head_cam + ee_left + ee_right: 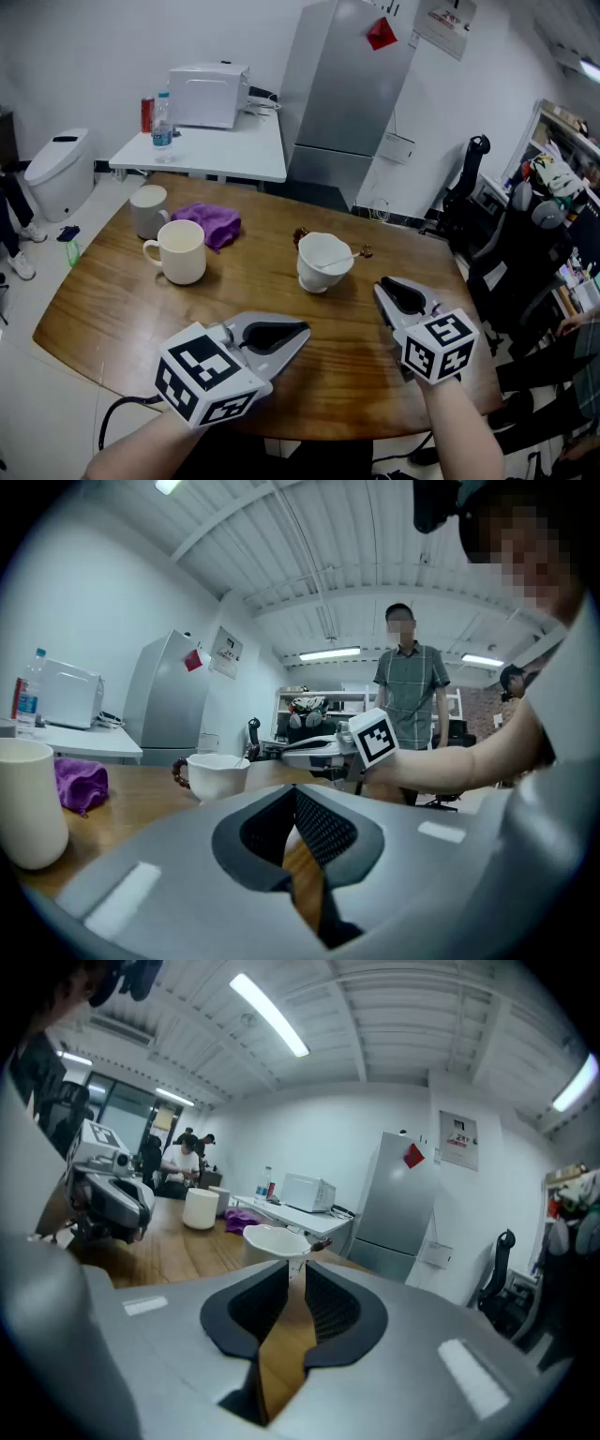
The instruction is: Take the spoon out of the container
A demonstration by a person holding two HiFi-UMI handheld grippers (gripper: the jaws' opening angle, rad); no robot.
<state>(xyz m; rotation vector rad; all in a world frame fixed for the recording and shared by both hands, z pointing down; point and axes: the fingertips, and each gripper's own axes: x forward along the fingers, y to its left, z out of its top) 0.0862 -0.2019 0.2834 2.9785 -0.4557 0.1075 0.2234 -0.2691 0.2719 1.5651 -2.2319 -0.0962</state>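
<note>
Wooden surface (112, 309) in the head view, with the white container (319, 270) mid-surface and the spoon (339, 259) resting inside, handle poking right. Left gripper view: left gripper (292, 794) jaws basically together, nothing in them. Right gripper view: right gripper (291, 1274) jaws a narrow slit apart, empty, container just ahead.

I see a bright, evenly lit room under ceiling strip lights (269, 1016). The tabletop (103, 300) shows soft glare and faint shadows. Both gripper views bend strongly and darken at their edges, and the nearest parts are blurred.
</note>
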